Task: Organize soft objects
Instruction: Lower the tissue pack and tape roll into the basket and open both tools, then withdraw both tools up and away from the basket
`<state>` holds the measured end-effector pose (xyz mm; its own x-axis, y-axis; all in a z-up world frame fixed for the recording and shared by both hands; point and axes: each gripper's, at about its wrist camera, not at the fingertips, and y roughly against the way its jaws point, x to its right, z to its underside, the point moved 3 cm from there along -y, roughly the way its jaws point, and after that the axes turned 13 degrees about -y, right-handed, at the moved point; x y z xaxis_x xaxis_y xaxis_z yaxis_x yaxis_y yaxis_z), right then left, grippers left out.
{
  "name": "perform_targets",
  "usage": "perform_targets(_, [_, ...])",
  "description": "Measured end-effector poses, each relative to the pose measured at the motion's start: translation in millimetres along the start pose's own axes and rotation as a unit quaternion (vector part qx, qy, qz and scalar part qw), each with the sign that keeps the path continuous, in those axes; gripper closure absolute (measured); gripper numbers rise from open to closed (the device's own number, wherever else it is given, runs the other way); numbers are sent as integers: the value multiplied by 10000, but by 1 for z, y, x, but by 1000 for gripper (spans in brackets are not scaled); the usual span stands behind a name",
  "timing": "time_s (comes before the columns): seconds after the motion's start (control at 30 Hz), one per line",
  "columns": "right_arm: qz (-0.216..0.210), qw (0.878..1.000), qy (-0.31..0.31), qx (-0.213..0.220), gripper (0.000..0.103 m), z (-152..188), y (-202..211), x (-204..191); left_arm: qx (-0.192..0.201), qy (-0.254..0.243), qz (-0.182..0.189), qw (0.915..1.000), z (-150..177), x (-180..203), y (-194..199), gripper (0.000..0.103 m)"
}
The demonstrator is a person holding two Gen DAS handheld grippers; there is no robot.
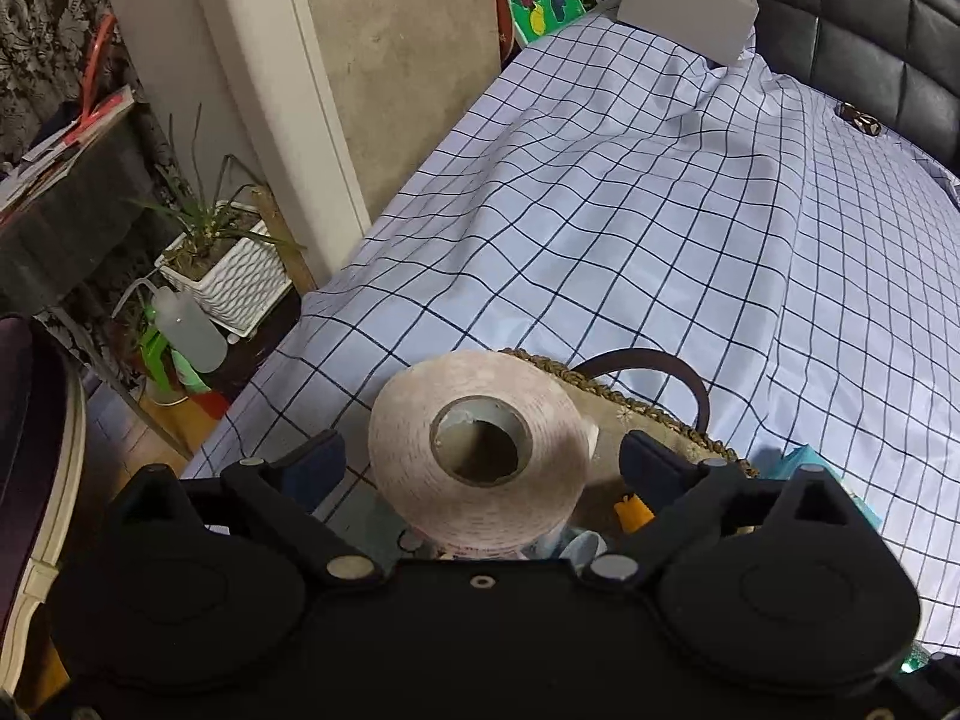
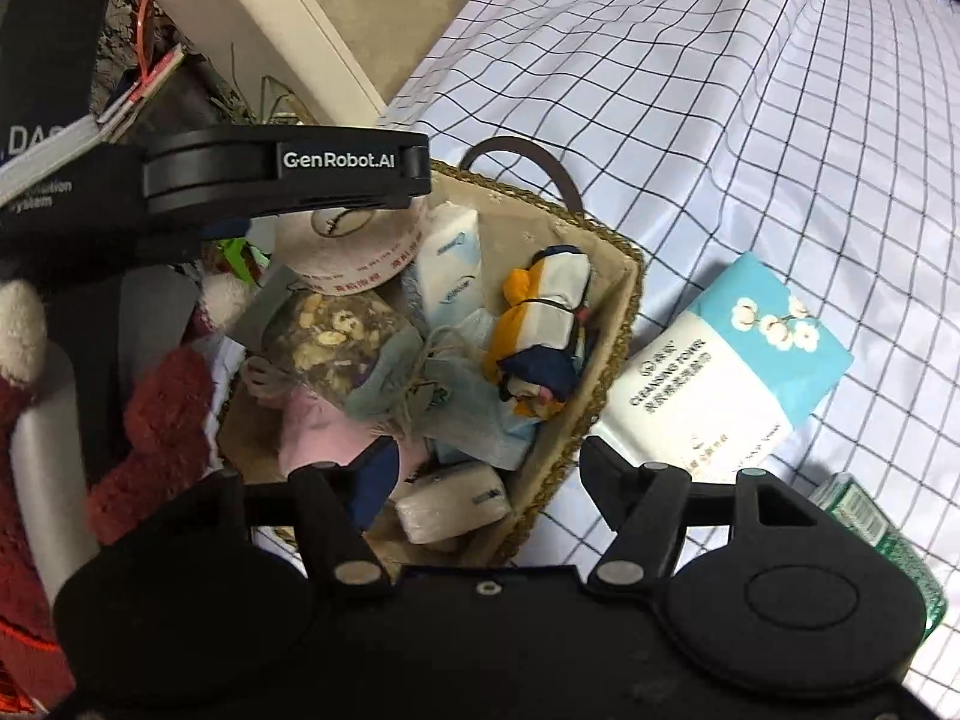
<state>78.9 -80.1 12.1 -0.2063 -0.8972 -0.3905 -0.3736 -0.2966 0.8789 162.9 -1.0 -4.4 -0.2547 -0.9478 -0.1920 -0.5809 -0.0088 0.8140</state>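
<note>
A woven basket point(image 2: 606, 354) with a brown handle sits on the checked bedsheet and holds several soft items: a tissue pack point(image 2: 450, 264), a folded orange, white and navy cloth point(image 2: 540, 324), a grey-blue pouch point(image 2: 396, 384) and a white packet point(image 2: 453, 501). A toilet paper roll point(image 1: 480, 450) stands upright at the basket's left end, between the spread fingers of my left gripper point(image 1: 480, 456), which do not touch it. It also shows in the right wrist view point(image 2: 354, 252). My right gripper point(image 2: 486, 468) is open and empty over the basket's near rim.
A white-and-blue cleansing towel pack point(image 2: 726, 366) lies on the sheet right of the basket, with a green packet point(image 2: 882, 534) nearer. A white box point(image 1: 684, 6) sits at the bed's far end. A potted plant point(image 1: 228, 264) and spray bottle point(image 1: 186, 324) stand on the floor left.
</note>
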Motion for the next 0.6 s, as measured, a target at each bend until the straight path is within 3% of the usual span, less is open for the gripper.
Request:
perform_targets(0.33, [634, 9979, 40, 88, 37, 10, 4, 10, 162, -41, -374, 9992, 9, 4, 17, 7])
perform_targets(0.6, [936, 9952, -224, 171, 37, 33, 21, 30, 205, 43, -70, 9998, 28, 9, 32, 7])
